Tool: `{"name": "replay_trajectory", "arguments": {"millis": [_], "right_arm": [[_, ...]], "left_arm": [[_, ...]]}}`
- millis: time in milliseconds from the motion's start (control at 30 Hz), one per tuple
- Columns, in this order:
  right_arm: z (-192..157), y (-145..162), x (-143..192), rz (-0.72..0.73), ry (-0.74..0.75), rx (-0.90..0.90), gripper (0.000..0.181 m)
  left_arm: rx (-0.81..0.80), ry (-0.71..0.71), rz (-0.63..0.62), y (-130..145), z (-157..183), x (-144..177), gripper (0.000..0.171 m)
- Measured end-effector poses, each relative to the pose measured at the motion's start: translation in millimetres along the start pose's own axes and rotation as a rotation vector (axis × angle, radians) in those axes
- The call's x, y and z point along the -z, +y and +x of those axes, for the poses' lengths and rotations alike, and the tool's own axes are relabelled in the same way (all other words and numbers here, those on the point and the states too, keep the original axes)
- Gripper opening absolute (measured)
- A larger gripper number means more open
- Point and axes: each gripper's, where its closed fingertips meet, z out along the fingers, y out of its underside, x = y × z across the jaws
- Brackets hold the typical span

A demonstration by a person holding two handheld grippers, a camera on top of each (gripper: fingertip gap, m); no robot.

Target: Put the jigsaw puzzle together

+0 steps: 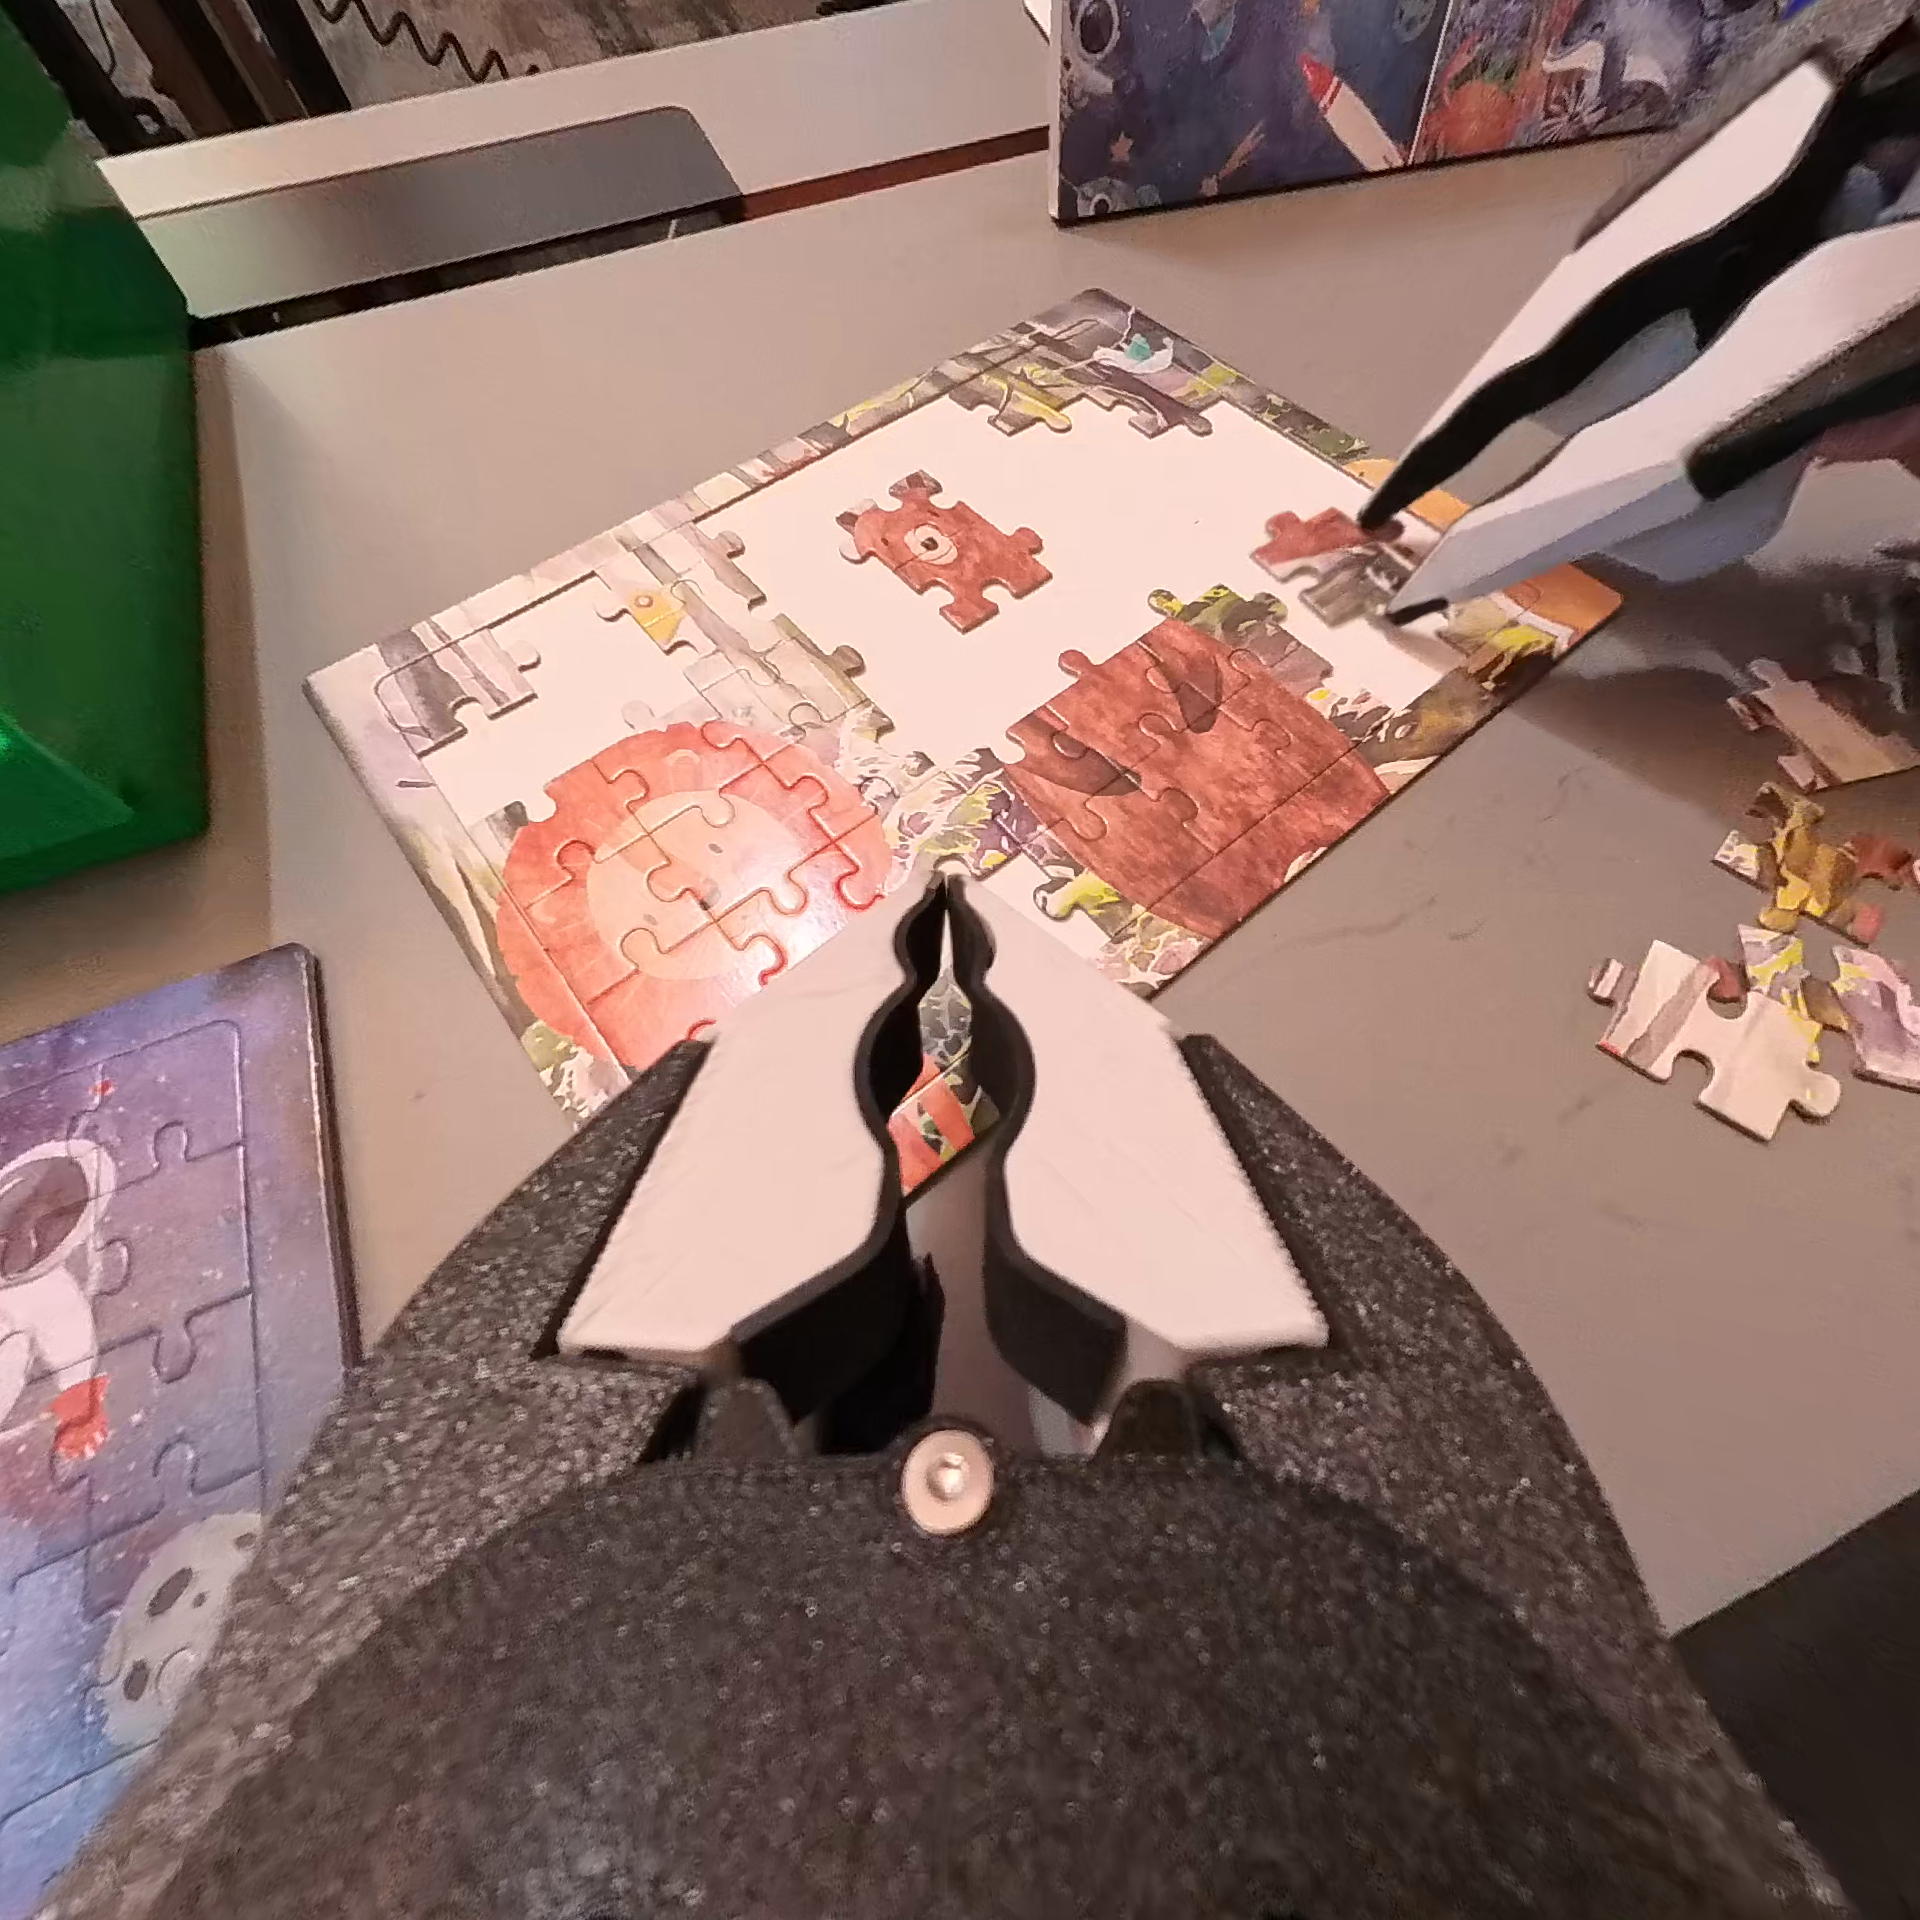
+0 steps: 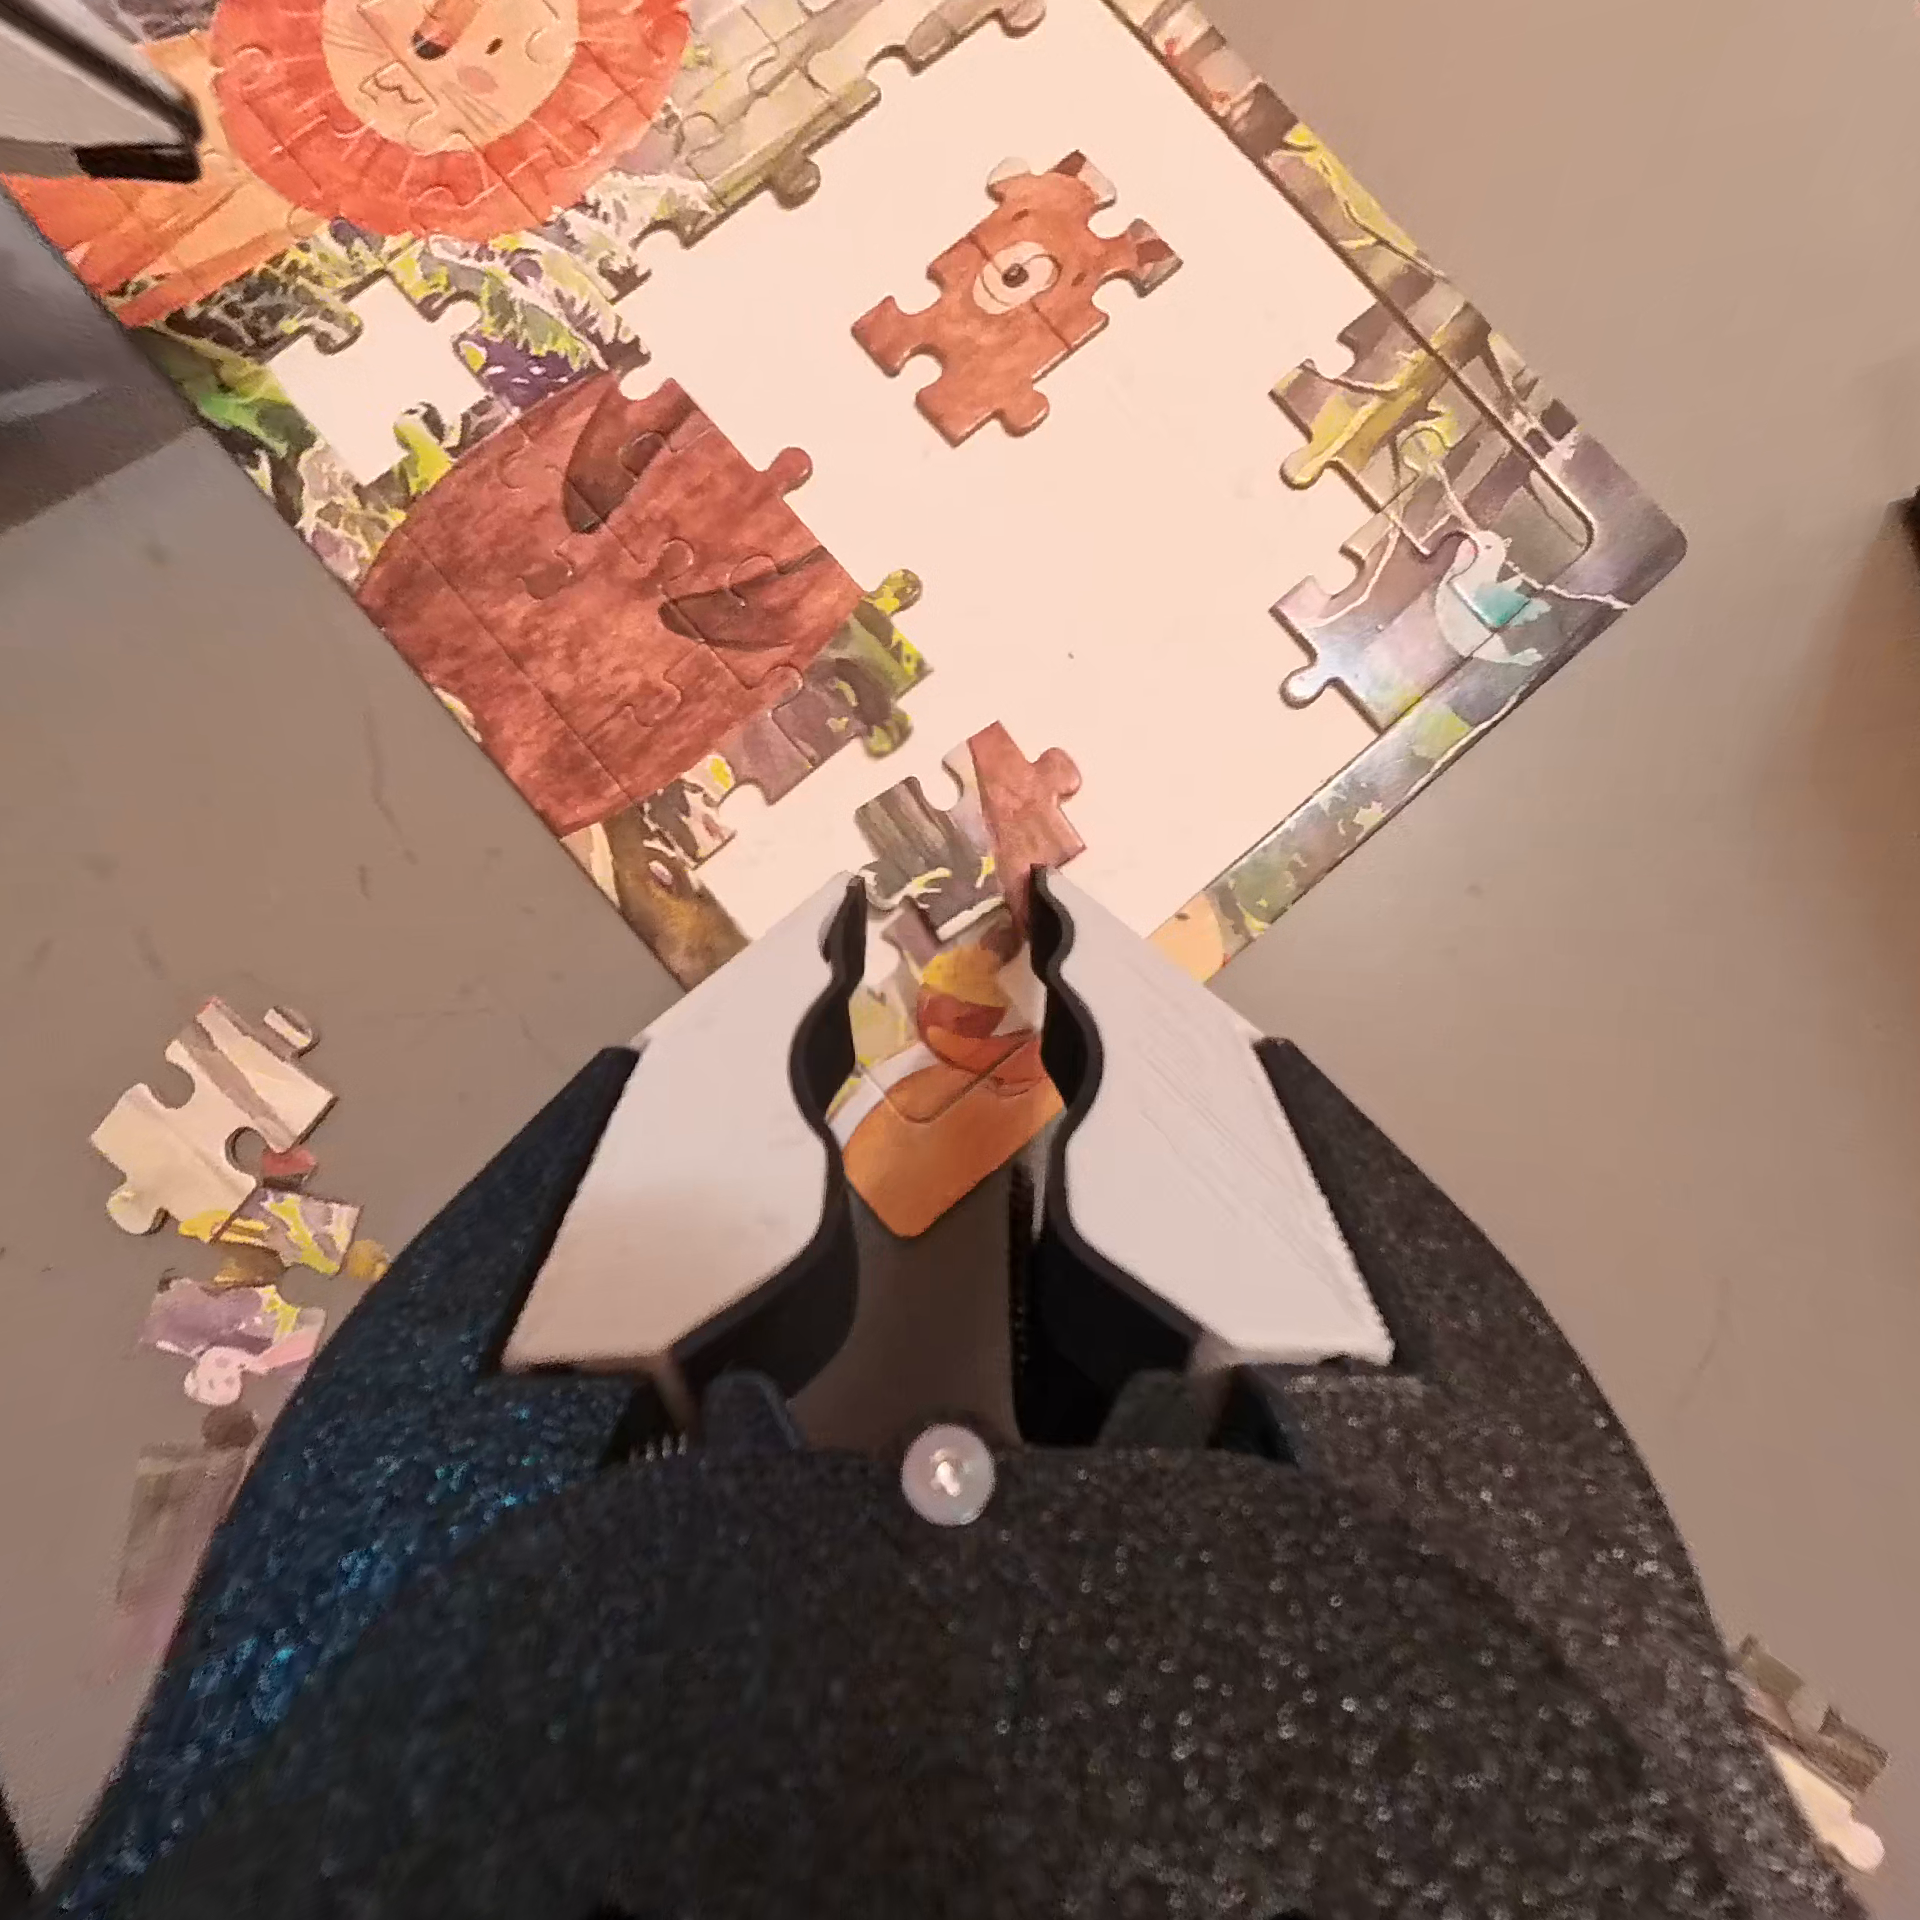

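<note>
Right gripper (image 2: 945,894) down at the near corner of the puzzle tray (image 2: 1455,810), jaws a modest way apart, tips either side of a loose piece (image 2: 977,831), brown and grey; whether the tips actually pinch it I cannot tell, they look to straddle or press its near edge. That piece lies flat on the white tray floor, its brown knob pointing away from the gripper toward the bare middle, its longer side running roughly across the jaws. Left gripper (image 1: 948,888) hovers over the tray's opposite edge by the lion section (image 1: 665,862), jaws nearly closed, nothing between them. Out from there: the brown bear body (image 2: 613,613) is assembled beside the lion, and a small bear-face cluster (image 2: 1013,296) sits alone in the white gap. Spare pieces (image 1: 1745,1029) lie scattered on the grey table (image 1: 1403,1299) just off the tray. Handling, as I judge it: thin card, very light, stiff enough to slide but easy to bend at a knob, so take it across the flat edges, not the tabs, and nudge rather than squeeze. A space-themed puzzle (image 1: 125,1299) lies apart at the left.
</note>
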Motion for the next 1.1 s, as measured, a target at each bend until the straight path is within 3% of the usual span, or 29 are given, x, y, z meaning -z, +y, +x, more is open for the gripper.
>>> {"name": "replay_trajectory", "arguments": {"millis": [200, 233, 267, 500, 567, 600, 667, 800, 1100], "right_arm": [[-13, -2, 6, 0.004, -0.023, 0.032, 0.03], [-9, 0, 6, -0.01, -0.003, 0.04, 0.001], [-5, 1, 6, -0.017, 0.03, 0.051, 0.0], [1, -10, 11, 0.051, -0.006, 0.001, 0.012], [22, -9, 8, 0.016, 0.001, -0.075, 0.043], [30, -7, 5, 0.003, -0.01, -0.09, 0.043], [32, 1, 2, -0.014, -0.061, -0.099, 0.02], [28, -1, 9, 0.038, -0.047, -0.074, 0.02], [16, 4, -1, -0.011, -0.058, -0.053, 0.021]], "left_arm": [[0.06, 0.032, 0.02, -3, -2, 1, 0.0], [0.065, 0.035, 0.022, -3, -2, 2, 0.0], [0.068, 0.036, 0.024, -4, -2, 2, 0.0], [0.068, 0.038, 0.02, -3, -2, 1, 0.0], [0.069, 0.035, 0.019, -3, -3, 1, 0.0], [0.067, 0.034, 0.018, -3, -2, 1, 0.0], [0.062, 0.03, 0.021, -3, -2, 1, 0.0], [0.066, 0.02, 0.016, -2, -4, 1, 0.0], [-0.072, 0.064, -0.177, 27, 17, -13, 0.0]]}}
